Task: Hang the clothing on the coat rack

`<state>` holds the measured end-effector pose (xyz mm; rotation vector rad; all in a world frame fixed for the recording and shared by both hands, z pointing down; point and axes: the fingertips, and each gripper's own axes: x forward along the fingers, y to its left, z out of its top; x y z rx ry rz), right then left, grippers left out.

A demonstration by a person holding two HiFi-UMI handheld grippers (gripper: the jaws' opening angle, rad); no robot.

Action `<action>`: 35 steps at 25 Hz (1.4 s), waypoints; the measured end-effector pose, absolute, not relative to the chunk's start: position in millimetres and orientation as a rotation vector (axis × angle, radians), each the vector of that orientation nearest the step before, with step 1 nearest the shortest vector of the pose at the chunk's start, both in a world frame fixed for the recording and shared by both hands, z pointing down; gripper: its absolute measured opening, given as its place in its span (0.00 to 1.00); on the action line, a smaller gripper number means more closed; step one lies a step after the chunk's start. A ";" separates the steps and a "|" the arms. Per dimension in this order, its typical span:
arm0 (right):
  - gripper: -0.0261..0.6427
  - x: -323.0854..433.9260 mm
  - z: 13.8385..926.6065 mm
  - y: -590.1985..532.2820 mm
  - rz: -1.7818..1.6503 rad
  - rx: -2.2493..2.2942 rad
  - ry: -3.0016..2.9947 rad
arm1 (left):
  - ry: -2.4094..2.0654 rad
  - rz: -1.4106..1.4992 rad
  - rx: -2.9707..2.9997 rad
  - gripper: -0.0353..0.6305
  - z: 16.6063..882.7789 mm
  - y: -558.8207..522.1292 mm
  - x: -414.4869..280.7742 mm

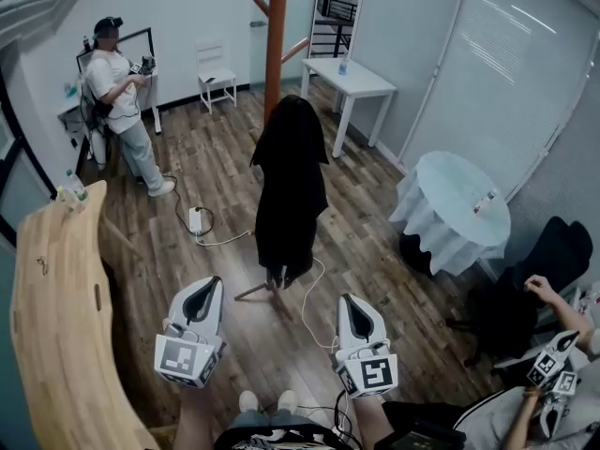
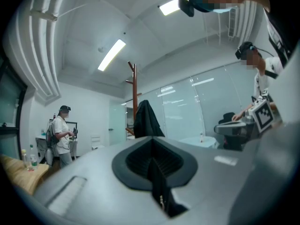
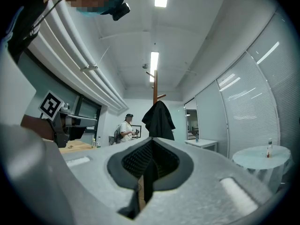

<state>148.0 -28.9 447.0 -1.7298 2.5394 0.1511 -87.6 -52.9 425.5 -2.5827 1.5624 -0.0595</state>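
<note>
Near, the left tool (image 1: 202, 296) and right tool (image 1: 354, 315) are both closed and empty, held side by side. Farther, the black coat (image 1: 291, 186) already hangs on the rack (image 1: 275, 26), well apart from them; the job looks done, so keep both tools clear and avoid tugging it.

Open floor (image 1: 367, 244) reaches the coat rack (image 1: 275, 36); cable (image 1: 307, 300) crosses.

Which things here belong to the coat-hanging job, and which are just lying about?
Job: black coat, hung on the coat rack; left gripper and right gripper, both shut, empty.
Lying about: white desk, white chair, round table, wooden counter, power strip.
</note>
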 end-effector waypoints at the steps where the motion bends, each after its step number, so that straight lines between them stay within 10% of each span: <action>1: 0.04 143.2 447.4 -26.1 0.149 -1.738 2.540 | 1.552 -0.066 -2.590 0.04 426.1 -51.6 -90.1; 35: 0.04 108.9 443.9 188.1 0.183 -1.799 2.587 | 1.659 -0.084 -2.549 0.04 452.1 152.2 -120.7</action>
